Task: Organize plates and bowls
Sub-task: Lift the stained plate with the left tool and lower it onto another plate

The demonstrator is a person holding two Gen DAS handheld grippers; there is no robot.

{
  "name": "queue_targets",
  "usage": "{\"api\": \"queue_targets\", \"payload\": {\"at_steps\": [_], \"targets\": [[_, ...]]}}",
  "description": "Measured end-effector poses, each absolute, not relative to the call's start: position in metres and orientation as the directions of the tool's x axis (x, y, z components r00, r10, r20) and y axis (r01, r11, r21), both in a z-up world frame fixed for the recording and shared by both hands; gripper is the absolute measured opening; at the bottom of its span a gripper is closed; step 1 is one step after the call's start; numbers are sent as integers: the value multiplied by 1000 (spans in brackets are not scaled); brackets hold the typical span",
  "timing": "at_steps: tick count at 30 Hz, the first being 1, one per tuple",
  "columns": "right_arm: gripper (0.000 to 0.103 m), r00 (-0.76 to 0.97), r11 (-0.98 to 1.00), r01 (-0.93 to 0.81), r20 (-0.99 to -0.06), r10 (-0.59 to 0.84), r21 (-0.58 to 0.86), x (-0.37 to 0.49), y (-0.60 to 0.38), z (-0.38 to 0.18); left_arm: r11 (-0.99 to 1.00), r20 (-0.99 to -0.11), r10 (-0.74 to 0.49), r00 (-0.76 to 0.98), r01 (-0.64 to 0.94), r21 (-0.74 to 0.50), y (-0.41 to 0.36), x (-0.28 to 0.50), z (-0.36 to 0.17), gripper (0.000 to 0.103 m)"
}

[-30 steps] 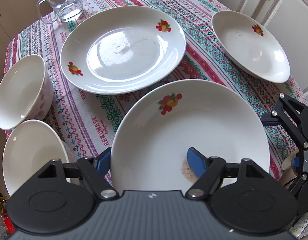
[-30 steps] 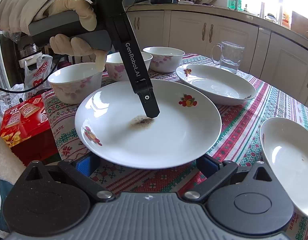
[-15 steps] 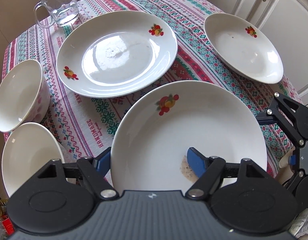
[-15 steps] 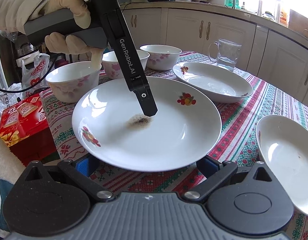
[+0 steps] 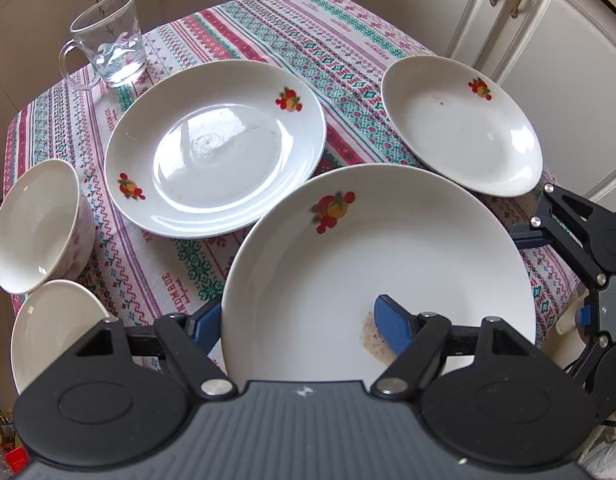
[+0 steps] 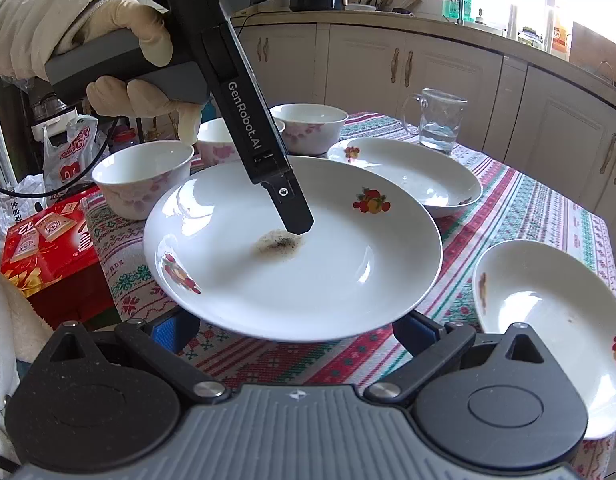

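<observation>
My left gripper (image 5: 298,322) is shut on the rim of a white plate with a fruit print and a brown stain (image 5: 387,264), one finger under it and one on top. It holds the plate above the table; this held plate also shows in the right wrist view (image 6: 292,248). My right gripper (image 6: 296,330) is open, its fingers below the plate's near edge. A second fruit-print plate (image 5: 216,148) lies further back and a third plate (image 5: 459,128) at the right.
A glass mug (image 5: 108,40) stands at the far left of the patterned tablecloth (image 5: 308,40). Three floral bowls (image 6: 144,180) stand at the table's left edge. A red box (image 6: 48,248) sits beside the table. Cabinets (image 6: 447,76) lie behind.
The left gripper has lifted the held plate higher and tilted it slightly; the table looks farther away. The right gripper stays under the plate's edge.
</observation>
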State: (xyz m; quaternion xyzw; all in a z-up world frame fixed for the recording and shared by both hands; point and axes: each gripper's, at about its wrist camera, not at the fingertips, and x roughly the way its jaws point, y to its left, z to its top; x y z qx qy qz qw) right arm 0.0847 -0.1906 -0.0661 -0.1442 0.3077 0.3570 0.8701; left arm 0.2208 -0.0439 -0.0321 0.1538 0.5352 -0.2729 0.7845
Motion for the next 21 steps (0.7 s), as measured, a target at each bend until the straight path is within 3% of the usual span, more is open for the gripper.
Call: {"api": "queue_targets", "payload": {"at_steps": [21], "targets": [[103, 645, 785, -616, -610, 459, -61, 106, -274, -46, 722, -906, -320, 277, 690, -44, -136, 265, -17, 77]]}}
